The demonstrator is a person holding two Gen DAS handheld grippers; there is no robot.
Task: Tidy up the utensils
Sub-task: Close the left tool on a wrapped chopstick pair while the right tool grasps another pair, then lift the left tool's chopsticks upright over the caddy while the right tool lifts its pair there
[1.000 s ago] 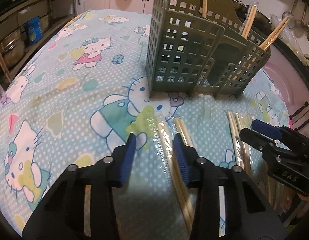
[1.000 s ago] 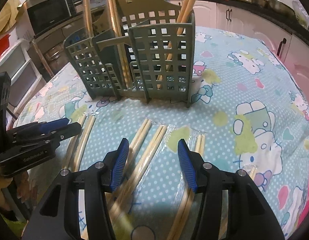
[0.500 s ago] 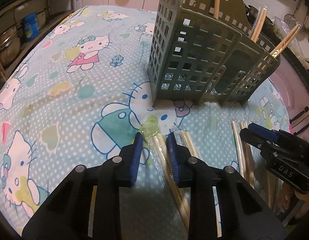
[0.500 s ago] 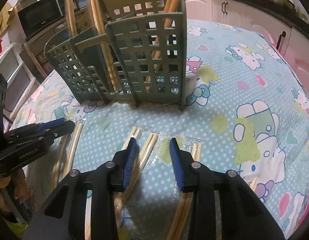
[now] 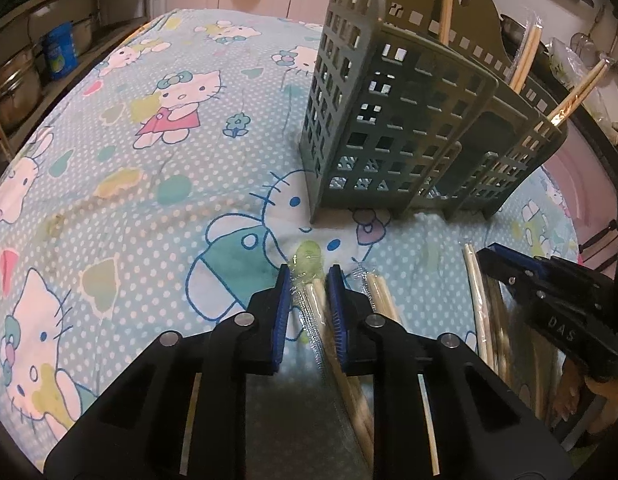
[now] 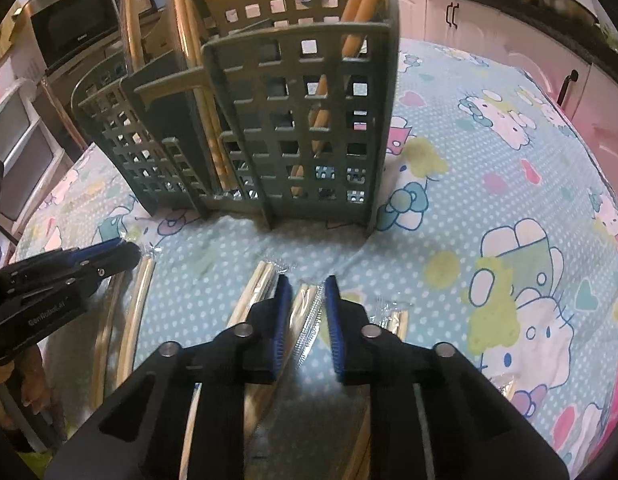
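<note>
Both jaws narrowed — holder [image 5: 409,120] beyond wrapped chopsticks [image 5: 315,300].

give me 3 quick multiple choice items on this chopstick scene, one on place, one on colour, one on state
1. Where does the utensil caddy stand?
A on the patterned cloth
B in a sink
C on a shelf

2. What colour are the pads on the left gripper?
A red
B blue
C white

3. How are the fingers of the right gripper set?
A spread wide over bare cloth
B narrowed around a wrapped chopstick pair
C holding the caddy

Key: A, it rests on the cloth; B, the pads are blue; C is out and B is right, since the wrapped chopstick pair lies between them.
</note>
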